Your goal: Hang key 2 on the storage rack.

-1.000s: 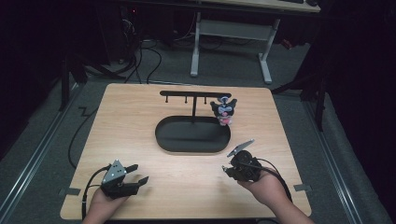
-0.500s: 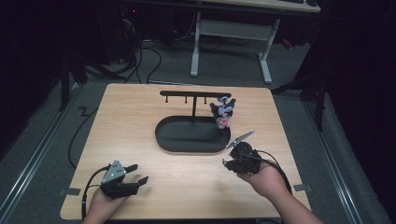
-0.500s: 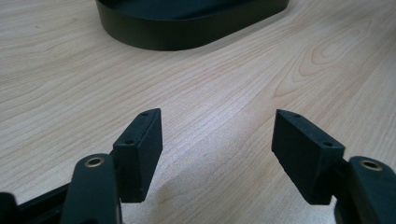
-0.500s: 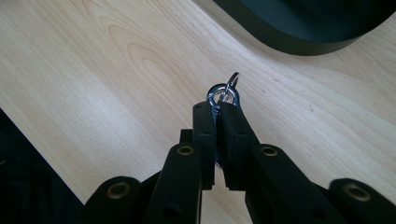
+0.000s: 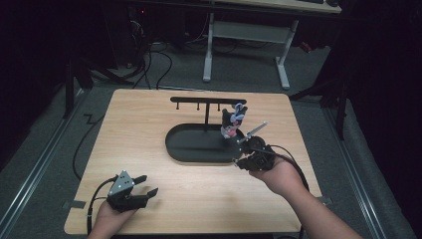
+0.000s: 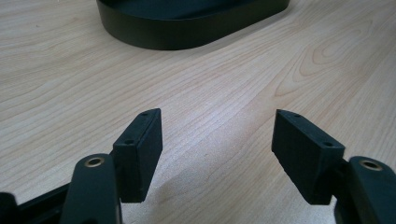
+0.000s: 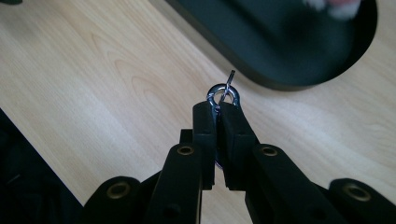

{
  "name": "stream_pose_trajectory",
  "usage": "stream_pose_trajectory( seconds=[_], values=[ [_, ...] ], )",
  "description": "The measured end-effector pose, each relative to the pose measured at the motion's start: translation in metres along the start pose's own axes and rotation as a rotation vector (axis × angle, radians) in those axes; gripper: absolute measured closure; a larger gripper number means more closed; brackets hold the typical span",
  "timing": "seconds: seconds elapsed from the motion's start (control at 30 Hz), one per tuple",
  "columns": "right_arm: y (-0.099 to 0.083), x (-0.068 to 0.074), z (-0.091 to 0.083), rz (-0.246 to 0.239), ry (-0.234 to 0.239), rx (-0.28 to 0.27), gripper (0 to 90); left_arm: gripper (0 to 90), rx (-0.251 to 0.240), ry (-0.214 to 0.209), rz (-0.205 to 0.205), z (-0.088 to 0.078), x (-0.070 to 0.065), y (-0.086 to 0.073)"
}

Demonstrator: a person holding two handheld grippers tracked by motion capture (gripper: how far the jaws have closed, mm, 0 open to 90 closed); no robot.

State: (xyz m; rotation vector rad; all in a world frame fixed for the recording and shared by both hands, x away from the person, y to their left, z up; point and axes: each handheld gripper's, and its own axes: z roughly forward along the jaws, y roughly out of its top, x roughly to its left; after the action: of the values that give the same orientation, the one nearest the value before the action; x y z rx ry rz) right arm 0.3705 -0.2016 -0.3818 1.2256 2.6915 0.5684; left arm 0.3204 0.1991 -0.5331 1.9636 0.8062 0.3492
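tongs first, high view: the right tongs (image 5: 243,160) sit just beside the near right end of the black oval tray (image 5: 184,152), raised a little off the bench (image 5: 149,119) and clamped on a small metal keyring (image 5: 245,141). a thin shaft or strap runs up from it toward the plush keychain toy (image 5: 231,124), which stands at the right end of the tray, under the right arm of the black hook stand (image 5: 207,101). whether toy and ring are joined i cannot tell for sure, though they line up. the left tongs (image 5: 144,190) rest well away from the tray, near the bench's front left corner, jaws apart and empty.

left gripper view: two black jaws spread wide over bare wood, with the tray's rounded wall (image 6: 187,37) ahead of them.

right gripper view: the jaws are pressed together on the silver ring (image 7: 223,94), and only its top loop pokes out past the tips, with the tray rim just beyond.

handling, as i judge it: the toy is light and soft and will swing. the ring is stiff, small and slick, so the pinch must stay on the ring's flat, not the plush.

against a second ago, the right hand has lifted and moved closer to the tray, while the left has kept its place.
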Motion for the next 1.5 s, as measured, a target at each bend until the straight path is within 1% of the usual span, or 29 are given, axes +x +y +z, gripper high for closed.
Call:
stream_pose_trajectory(
  seconds=[0.07, 0.1, 0.13, 0.2, 0.27, 0.37, 0.43, 0.5, 0.57, 0.67, 0.77, 0.8, 0.83, 0.87, 0.9, 0.93, 1.1, 1.13, 1.17, 1.3, 1.4, 1.43, 1.5],
  values=[
    [0.008, -0.002, -0.004, -0.010, 0.005, -0.001, 86.4, 34.3, 0.000, -0.001, 0.001, 0.000, 0.000, 0.000],
    [0.013, -0.003, -0.006, -0.010, -0.007, 0.004, 86.4, 34.3, 0.000, -0.001, 0.000, 0.000, 0.000, 0.000],
    [0.017, -0.004, -0.007, -0.017, 0.000, 0.005, 86.4, 34.3, 0.000, -0.002, 0.000, 0.000, 0.000, 0.000],
    [0.025, -0.007, -0.010, -0.002, 0.008, 0.007, 86.4, 34.2, -0.001, -0.002, 0.000, 0.000, 0.000, 0.000],
    [0.034, -0.008, -0.013, 0.004, 0.005, 0.007, 86.4, 34.3, 0.000, -0.002, 0.001, 0.000, 0.000, 0.000],
    [0.046, -0.010, -0.017, 0.001, 0.005, -0.005, 86.4, 34.3, 0.000, -0.003, 0.001, 0.000, 0.000, 0.000],
    [0.053, -0.012, -0.019, 0.007, -0.005, -0.007, 86.4, 34.3, 0.000, -0.003, 0.000, 0.000, 0.000, 0.000],
    [0.060, -0.014, -0.021, 0.002, -0.006, -0.016, 86.4, 34.3, 0.000, -0.003, 0.001, 0.000, 0.000, 0.000],
    [0.066, -0.016, -0.022, 0.003, -0.017, -0.015, 86.4, 34.3, 0.000, -0.003, 0.001, 0.000, 0.000, 0.000],
    [0.074, -0.020, -0.022, 0.011, -0.011, -0.020, 86.4, 34.3, 0.001, -0.002, 0.001, 0.000, 0.000, 0.000],
    [0.082, -0.024, -0.022, 0.015, -0.019, -0.021, 86.5, 34.3, -0.001, -0.003, -0.001, 0.000, 0.000, 0.000],
    [0.083, -0.025, -0.022, 0.012, -0.019, -0.025, 86.4, 34.3, -0.001, -0.003, -0.001, 0.000, 0.000, 0.000],
    [0.086, -0.025, -0.022, 0.023, -0.018, -0.024, 86.4, 34.3, -0.001, -0.002, 0.000, 0.000, 0.000, 0.000],
    [0.086, -0.025, -0.022, 0.023, -0.018, -0.024, 86.4, 34.3, -0.001, -0.002, 0.000, 0.000, 0.000, 0.000],
    [0.091, -0.028, -0.023, 0.022, -0.019, -0.029, 86.4, 34.3, -0.001, -0.002, -0.001, 0.000, 0.000, 0.000],
    [0.093, -0.029, -0.024, 0.028, -0.018, -0.029, 86.5, 34.2, -0.001, -0.002, -0.001, 0.000, 0.000, 0.000],
    [0.105, -0.033, -0.026, 0.026, -0.025, -0.043, 86.4, 34.2, 0.000, -0.003, -0.003, 0.000, 0.000, 0.000],
    [0.107, -0.033, -0.027, 0.041, -0.025, -0.041, 86.4, 34.2, 0.000, -0.003, -0.003, 0.000, 0.000, 0.000],
    [0.109, -0.034, -0.028, 0.030, -0.023, -0.047, 86.4, 34.2, 0.000, -0.003, -0.003, 0.000, 0.000, 0.000],
    [0.118, -0.036, -0.030, 0.029, -0.023, -0.055, 86.4, 34.2, 0.001, -0.004, -0.002, -0.001, 0.001, 0.000],
    [0.124, -0.034, -0.031, 0.035, -0.022, -0.059, 86.4, 34.2, 0.001, -0.005, -0.002, -0.001, 0.001, 0.000],
    [0.126, -0.034, -0.030, 0.023, -0.022, -0.060, 86.4, 34.2, 0.001, -0.005, -0.002, -0.001, 0.001, 0.000],
    [0.130, -0.033, -0.030, 0.020, -0.025, -0.065, 86.4, 34.2, -0.001, -0.004, -0.002, -0.001, 0.001, -0.001]
  ],
)
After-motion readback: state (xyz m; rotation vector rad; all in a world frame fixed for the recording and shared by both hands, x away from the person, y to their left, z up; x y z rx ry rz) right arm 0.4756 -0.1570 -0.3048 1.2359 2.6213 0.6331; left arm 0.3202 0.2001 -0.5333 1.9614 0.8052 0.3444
